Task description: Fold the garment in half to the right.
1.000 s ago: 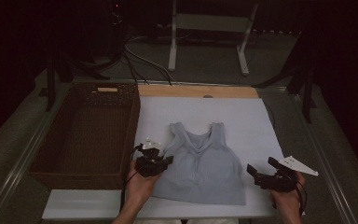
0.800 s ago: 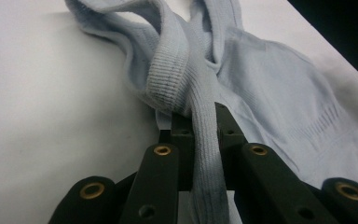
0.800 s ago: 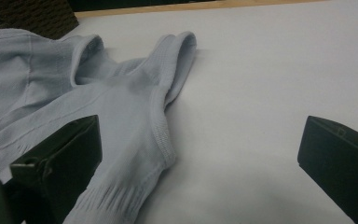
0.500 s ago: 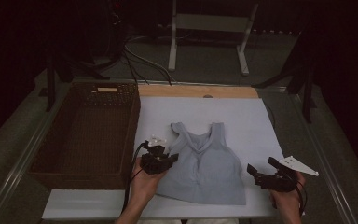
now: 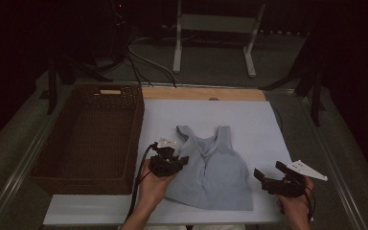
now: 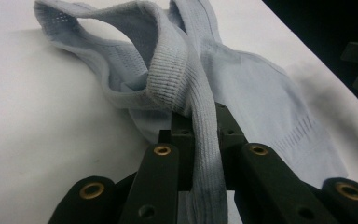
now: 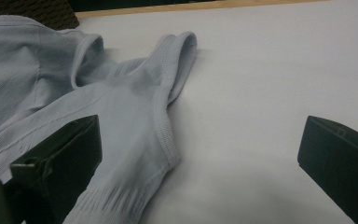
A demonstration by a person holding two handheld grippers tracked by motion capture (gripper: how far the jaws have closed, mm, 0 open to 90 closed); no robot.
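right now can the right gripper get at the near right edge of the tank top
Probably yes. The right gripper sits open just beside the tank top, with bare white mat between them and nothing in the way. The left gripper is shut on the opposite edge.

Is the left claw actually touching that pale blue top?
Touching. In the left gripper view the left claw is shut on a ribbed band of the pale blue top, which runs between its jaws.
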